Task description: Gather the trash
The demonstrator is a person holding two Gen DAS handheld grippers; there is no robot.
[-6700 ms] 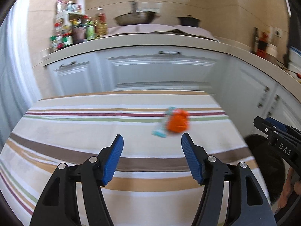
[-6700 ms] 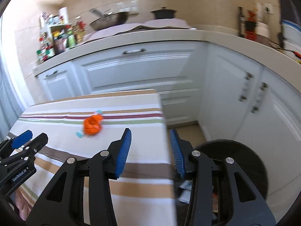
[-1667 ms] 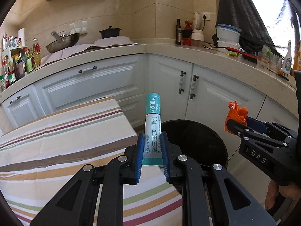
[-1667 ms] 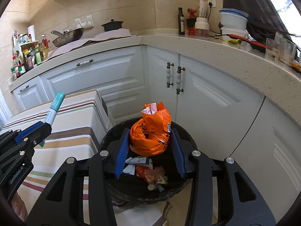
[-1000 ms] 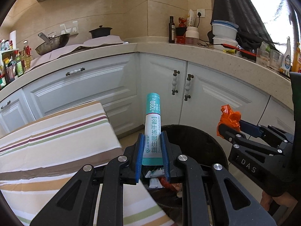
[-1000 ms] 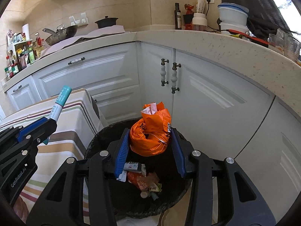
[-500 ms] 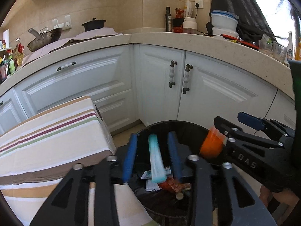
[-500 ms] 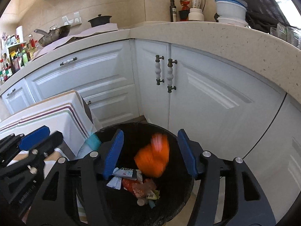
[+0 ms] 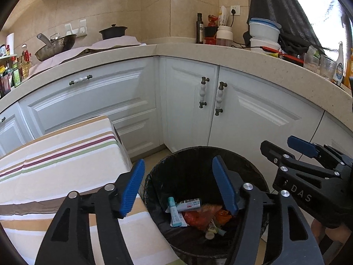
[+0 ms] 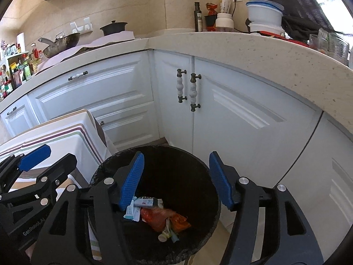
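A round black trash bin (image 9: 192, 154) stands on the floor beside the table; it also shows in the right wrist view (image 10: 176, 152). Inside lie the teal sachet (image 9: 175, 214), the orange wrapper (image 9: 203, 215) and other scraps; the right wrist view shows the sachet (image 10: 132, 213) and the wrapper (image 10: 163, 217) too. My left gripper (image 9: 179, 186) is open and empty above the bin. My right gripper (image 10: 176, 180) is open and empty above the bin, and also appears at the right of the left wrist view (image 9: 284, 145).
The table with a striped cloth (image 9: 55, 161) is left of the bin. White corner cabinets (image 9: 187, 101) and a countertop (image 9: 253, 59) with pots, bottles and containers stand behind it.
Both grippers opened over the bin. The teal sachet dropped from the left one and the orange wrapper from the right one; both now lie in the bin.
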